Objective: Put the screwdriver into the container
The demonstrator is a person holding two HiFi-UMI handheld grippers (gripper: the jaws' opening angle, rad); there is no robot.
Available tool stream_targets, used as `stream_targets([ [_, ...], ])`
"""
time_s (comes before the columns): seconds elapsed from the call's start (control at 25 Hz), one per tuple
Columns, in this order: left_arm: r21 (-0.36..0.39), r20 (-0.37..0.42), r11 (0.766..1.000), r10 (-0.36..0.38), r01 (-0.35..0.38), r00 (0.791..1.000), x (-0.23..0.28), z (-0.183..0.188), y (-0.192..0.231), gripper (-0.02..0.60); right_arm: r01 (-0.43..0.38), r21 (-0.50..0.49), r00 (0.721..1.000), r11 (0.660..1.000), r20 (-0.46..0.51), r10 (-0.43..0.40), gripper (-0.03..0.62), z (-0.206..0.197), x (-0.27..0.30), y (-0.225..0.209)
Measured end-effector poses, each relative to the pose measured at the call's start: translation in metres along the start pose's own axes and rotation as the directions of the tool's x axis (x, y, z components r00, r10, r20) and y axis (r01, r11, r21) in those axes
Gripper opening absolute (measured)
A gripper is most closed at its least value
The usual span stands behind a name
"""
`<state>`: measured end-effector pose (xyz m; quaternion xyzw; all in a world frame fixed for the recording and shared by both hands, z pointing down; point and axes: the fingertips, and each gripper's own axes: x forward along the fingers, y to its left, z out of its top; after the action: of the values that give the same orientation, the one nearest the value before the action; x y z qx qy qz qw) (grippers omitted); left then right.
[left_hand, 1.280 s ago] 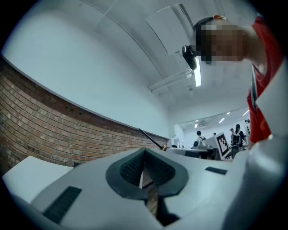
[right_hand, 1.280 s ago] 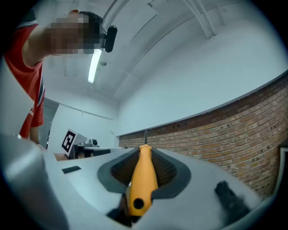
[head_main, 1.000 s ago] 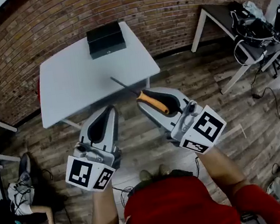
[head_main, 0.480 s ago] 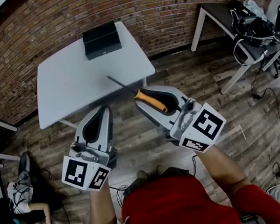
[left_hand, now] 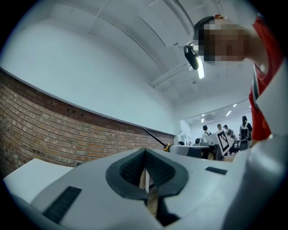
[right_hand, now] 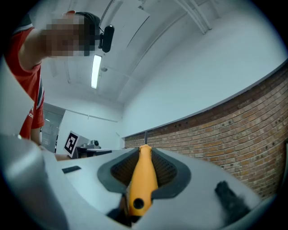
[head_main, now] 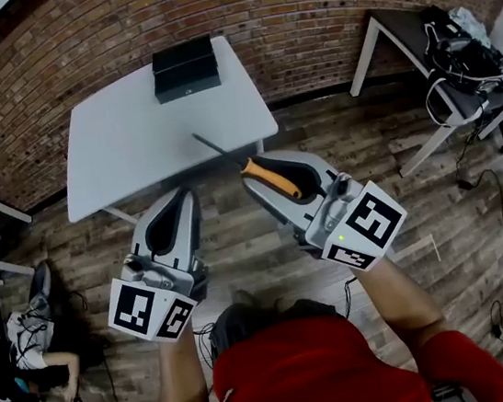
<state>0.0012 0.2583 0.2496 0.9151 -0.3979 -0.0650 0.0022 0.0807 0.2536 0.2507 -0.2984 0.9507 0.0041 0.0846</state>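
Carrying the screwdriver (head_main: 275,183) toward the container (head_main: 185,68), with almost nothing shifting over the last second.
Throughout, the right tongs (head_main: 261,168) are staying clamped on the orange handle, its shaft reaching over the near edge of the white surface (head_main: 133,147). The left tongs (head_main: 181,198) are hanging pressed together and empty, drifting slightly lower. The container is sitting at the far edge, well apart, so the drop-in is probably still ahead.

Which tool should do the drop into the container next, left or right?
Right. The right tool is shut on the screwdriver by its orange handle, shaft aimed toward the black container on the table. The left tool is shut, empty.
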Motion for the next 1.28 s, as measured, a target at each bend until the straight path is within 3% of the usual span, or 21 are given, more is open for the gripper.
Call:
stream_targets([
  [0.6,-0.007,0.008,1.000,0.011,-0.011,1.000,0.043,-0.011,0.064,0.014,0.015,-0.002,1.000,1.000,-0.021,-0.015,0.097,-0.016,0.045,-0.055],
  [1.28,-0.018,-0.004,0.998,-0.056,0.056,0.998,0.125,-0.006,0.240,0.014,0.083,-0.028,0.994,0.996,-0.068,-0.085,0.097,-0.034,0.199,-0.154],
])
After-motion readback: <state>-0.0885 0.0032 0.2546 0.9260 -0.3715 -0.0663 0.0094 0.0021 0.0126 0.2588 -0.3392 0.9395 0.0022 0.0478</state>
